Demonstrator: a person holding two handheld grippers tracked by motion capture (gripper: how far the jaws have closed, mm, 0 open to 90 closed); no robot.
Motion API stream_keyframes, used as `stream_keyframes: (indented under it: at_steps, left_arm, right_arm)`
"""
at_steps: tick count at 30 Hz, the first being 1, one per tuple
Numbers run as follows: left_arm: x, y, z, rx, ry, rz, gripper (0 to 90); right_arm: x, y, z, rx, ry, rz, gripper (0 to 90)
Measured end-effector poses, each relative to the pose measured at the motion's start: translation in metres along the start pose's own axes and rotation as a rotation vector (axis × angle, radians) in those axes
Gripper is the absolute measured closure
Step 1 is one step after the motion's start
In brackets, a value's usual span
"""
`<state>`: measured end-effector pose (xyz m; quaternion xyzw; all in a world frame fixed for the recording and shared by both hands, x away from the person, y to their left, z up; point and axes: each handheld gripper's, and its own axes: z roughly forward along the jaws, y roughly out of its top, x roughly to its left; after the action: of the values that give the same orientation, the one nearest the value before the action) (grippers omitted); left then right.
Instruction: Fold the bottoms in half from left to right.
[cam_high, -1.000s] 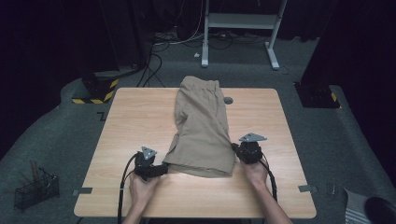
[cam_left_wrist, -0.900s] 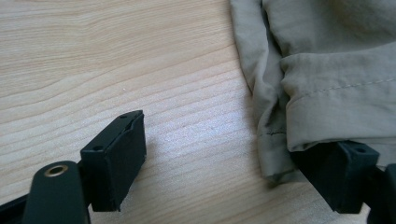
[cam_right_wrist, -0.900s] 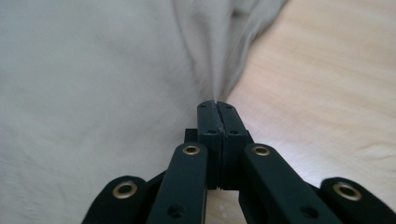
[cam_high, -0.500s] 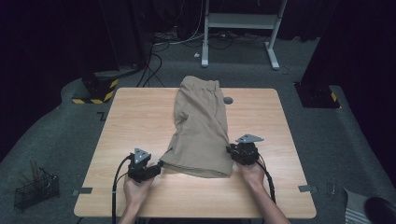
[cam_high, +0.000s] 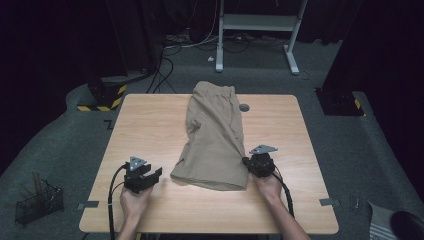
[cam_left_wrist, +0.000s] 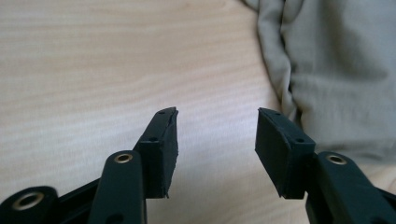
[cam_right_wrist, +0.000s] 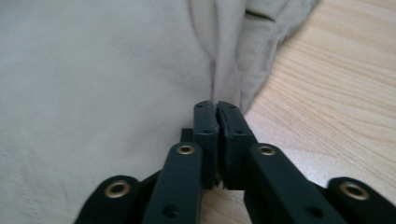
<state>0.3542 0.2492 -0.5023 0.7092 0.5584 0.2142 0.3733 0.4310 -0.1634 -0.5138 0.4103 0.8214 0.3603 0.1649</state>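
Khaki shorts (cam_high: 216, 135) lie lengthwise on the wooden surface (cam_high: 145, 125), tongs at their near hem.

High view: left tongs (cam_high: 156, 175) sit just off the shorts' near-left corner, right tongs (cam_high: 246, 162) at the near-right corner. Left gripper view: left tongs (cam_left_wrist: 215, 135) have just been closing, jaws apart, nothing between them, shorts beside them. Right gripper view: right tongs (cam_right_wrist: 217, 109) have just closed, pressed together against a fold at the shorts' edge.
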Motion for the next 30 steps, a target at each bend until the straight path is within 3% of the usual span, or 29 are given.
stream_keyframes:
  at_steps: [4, 9, 11, 18, 22, 24, 25, 27, 30]
  left_arm:
    - [-0.008, 0.022, 0.014, 0.003, -0.057, 0.017, 44.4]
    - [-0.020, 0.043, 0.041, 0.025, -0.127, 0.055, 42.9]
    - [-0.024, 0.050, 0.052, 0.042, -0.136, 0.067, 42.7]
    - [-0.036, 0.063, 0.081, 0.079, -0.203, 0.058, 42.9]
    - [-0.038, 0.064, 0.092, 0.084, -0.232, 0.039, 53.9]
    - [-0.038, 0.064, 0.099, 0.112, -0.240, 0.055, 66.3]
    - [-0.039, 0.064, 0.100, 0.121, -0.241, 0.068, 66.3]
    - [-0.043, 0.065, 0.102, 0.141, -0.233, 0.108, 72.7]
    - [-0.047, 0.067, 0.104, 0.154, -0.227, 0.136, 83.8]
  right_arm:
    - [0.002, 0.004, -0.006, -0.039, 0.013, 0.012, 79.1]
    - [0.003, 0.009, -0.003, -0.036, 0.017, 0.026, 73.4]
    - [0.002, 0.009, 0.000, -0.034, 0.017, 0.032, 72.4]
    - [0.004, 0.011, 0.007, -0.039, 0.030, 0.046, 69.8]
    - [0.004, 0.010, 0.010, -0.025, 0.034, 0.050, 69.7]
    - [0.004, 0.010, 0.011, -0.023, 0.035, 0.050, 70.0]
    - [0.004, 0.010, 0.013, -0.017, 0.037, 0.048, 71.7]
    - [0.005, 0.010, 0.014, -0.011, 0.037, 0.043, 73.5]
    - [0.005, 0.009, 0.015, -0.007, 0.039, 0.034, 76.6]
